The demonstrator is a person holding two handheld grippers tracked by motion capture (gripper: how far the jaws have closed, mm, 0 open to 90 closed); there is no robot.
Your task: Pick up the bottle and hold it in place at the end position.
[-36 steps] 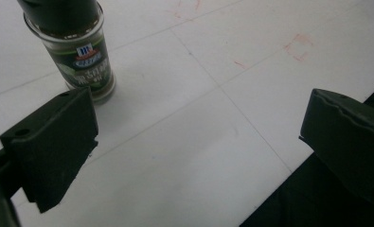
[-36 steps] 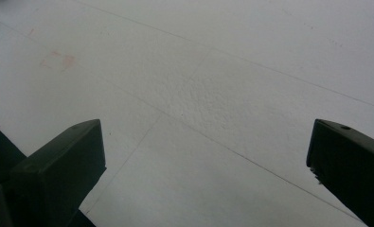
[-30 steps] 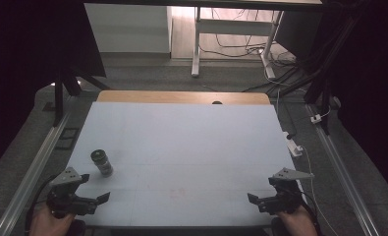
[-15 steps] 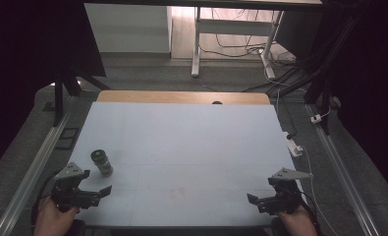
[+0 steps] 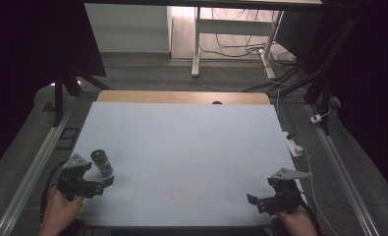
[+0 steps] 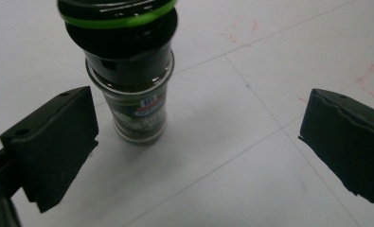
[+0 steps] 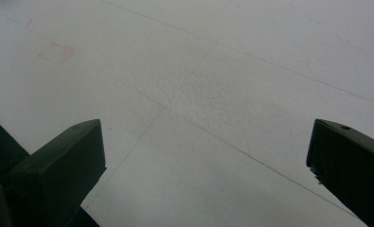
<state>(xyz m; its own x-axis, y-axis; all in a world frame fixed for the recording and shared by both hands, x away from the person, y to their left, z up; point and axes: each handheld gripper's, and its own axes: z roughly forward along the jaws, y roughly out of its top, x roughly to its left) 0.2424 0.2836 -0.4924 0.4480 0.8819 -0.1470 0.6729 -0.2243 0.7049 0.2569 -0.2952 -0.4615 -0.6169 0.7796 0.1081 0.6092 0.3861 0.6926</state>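
Jaws of left gripper (image 5: 104, 183) and right gripper (image 5: 253, 201) stood wide open, nothing held. Jar (image 6: 130, 80) upright near left jaw, off-centre; closing so risked tipping it on table (image 5: 191, 142).

My left gripper (image 5: 99, 186) is by the table's (image 5: 191, 142) near left corner, jaws wide apart. My right gripper (image 5: 256, 201) is by the near right corner, wide apart too.
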